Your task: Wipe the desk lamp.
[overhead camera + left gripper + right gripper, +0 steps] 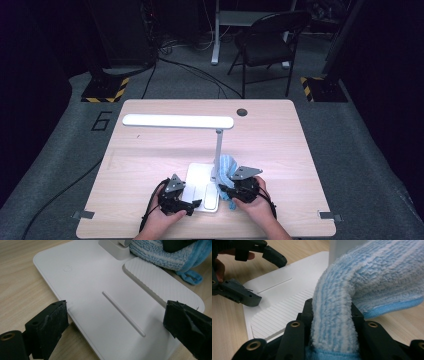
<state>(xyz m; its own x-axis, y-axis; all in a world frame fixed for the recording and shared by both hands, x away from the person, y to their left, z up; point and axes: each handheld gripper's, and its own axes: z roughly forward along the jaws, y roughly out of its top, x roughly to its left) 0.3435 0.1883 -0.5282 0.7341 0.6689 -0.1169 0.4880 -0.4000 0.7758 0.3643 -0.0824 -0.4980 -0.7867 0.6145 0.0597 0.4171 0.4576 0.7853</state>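
A blue microfibre cloth (337, 315) bulged up between the black jaws of the right gripper (332, 340), which were clamped on its folded middle – the rest of it draped against the white lamp post (218, 150). In the high view the right gripper (240, 187) sat at the right edge of the desk lamp's flat white base (200, 192), the cloth (227, 167) bunched at the foot of the post. The left gripper (187, 205) held the base's near left corner, its jaws spread wide on either side of the slab (100, 290) – whether they pressed on it could not be told. The lamp stood on a pale wooden bench (150, 160).
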